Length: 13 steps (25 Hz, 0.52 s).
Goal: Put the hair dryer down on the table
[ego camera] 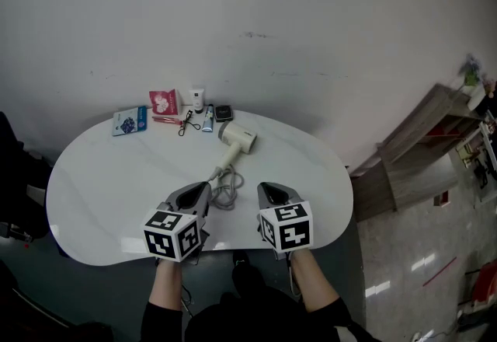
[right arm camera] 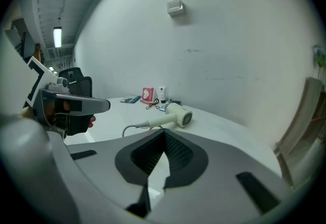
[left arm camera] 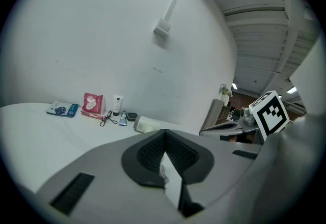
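On the table point(ego camera: 93, 200), the hair dryer point(ego camera: 237, 138) lies on its side toward the far middle. The left gripper point(ego camera: 203, 188) and right gripper point(ego camera: 264, 190) hover at the near edge, jaws closed and empty. The cord point(ego camera: 225, 191) coils between them, seemingly close enough that a careless sweep snags it and drags the hair dryer.

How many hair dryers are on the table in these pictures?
1. The hair dryer lies at the middle of the white table, its cord coiled toward the near edge. No other seems hidden.
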### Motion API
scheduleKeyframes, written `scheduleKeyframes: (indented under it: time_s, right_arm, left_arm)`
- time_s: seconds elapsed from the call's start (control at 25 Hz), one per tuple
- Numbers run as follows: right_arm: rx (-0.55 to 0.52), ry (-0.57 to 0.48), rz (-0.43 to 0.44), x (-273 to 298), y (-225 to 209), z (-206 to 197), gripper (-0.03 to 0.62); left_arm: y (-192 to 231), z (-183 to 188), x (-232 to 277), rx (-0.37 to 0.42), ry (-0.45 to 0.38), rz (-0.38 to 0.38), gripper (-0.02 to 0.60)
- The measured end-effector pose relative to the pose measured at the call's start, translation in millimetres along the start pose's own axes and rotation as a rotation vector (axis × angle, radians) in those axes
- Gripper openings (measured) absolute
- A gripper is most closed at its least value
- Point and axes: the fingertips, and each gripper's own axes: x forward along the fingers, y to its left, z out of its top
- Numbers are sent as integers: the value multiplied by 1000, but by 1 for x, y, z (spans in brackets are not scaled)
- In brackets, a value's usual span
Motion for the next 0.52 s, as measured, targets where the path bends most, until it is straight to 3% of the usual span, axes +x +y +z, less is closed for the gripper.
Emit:
scheduleKeyframes:
  time_s: [0.52]
  right_arm:
    - [-27, -1, 17, -28, 33, -19, 2]
  left_arm:
    - [-10, -21, -39, -24, 5, 3, 9]
